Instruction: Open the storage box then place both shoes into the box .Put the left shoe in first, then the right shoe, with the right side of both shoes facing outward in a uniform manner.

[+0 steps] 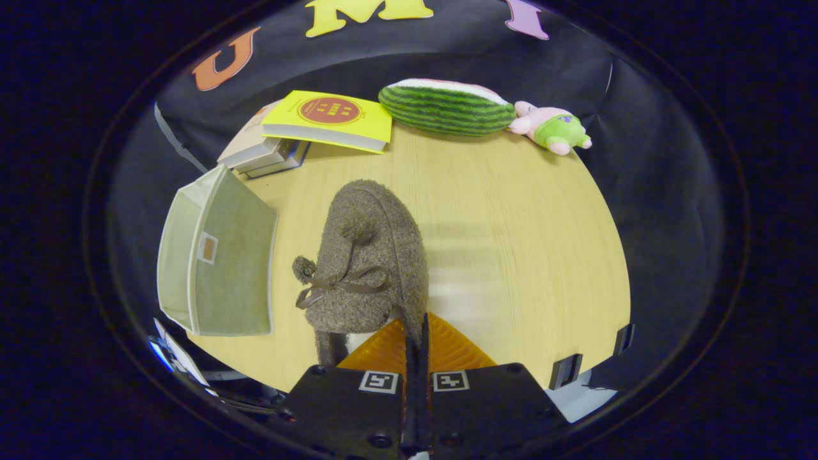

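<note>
While the gripper [415, 322] pinches the slipper's [370, 255] heel rim between nearly closed fingers, keep it level toward the open box [217, 268] at the table's [511, 243] left edge.

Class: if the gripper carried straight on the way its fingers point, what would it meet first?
Nothing new at first: the gripper looks shut on the slipper's rim. Further along lies bare table, then probably the watermelon plush; depth is uncertain.

Slipper [374, 255] stands just beside the box [217, 268]; bare table [524, 243] opposite
</note>
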`<state>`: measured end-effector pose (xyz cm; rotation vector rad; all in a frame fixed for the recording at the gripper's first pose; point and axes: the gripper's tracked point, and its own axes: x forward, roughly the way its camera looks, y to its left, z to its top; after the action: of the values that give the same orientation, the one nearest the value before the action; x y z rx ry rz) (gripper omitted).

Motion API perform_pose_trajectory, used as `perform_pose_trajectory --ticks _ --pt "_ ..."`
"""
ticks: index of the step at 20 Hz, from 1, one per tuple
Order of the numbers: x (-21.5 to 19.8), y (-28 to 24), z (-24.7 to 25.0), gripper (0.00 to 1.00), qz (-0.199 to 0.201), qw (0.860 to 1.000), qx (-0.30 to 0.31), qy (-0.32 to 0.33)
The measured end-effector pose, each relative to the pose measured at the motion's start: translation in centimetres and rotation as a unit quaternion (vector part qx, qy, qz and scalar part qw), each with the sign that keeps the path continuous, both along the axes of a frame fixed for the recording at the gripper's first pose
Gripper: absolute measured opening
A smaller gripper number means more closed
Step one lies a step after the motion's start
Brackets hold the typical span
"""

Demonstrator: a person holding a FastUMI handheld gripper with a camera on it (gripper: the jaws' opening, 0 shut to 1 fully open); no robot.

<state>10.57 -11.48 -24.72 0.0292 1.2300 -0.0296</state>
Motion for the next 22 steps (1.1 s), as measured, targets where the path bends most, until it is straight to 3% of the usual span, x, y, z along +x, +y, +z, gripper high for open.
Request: perform_pose_trajectory --ticks 10,22 --pt "0.7 11.3 7.4 0.06 0.012 0.995 0.089 -0.040" --pt "3.8 24.1 8.5 0.06 0.002 0.986 0.136 -0.093"
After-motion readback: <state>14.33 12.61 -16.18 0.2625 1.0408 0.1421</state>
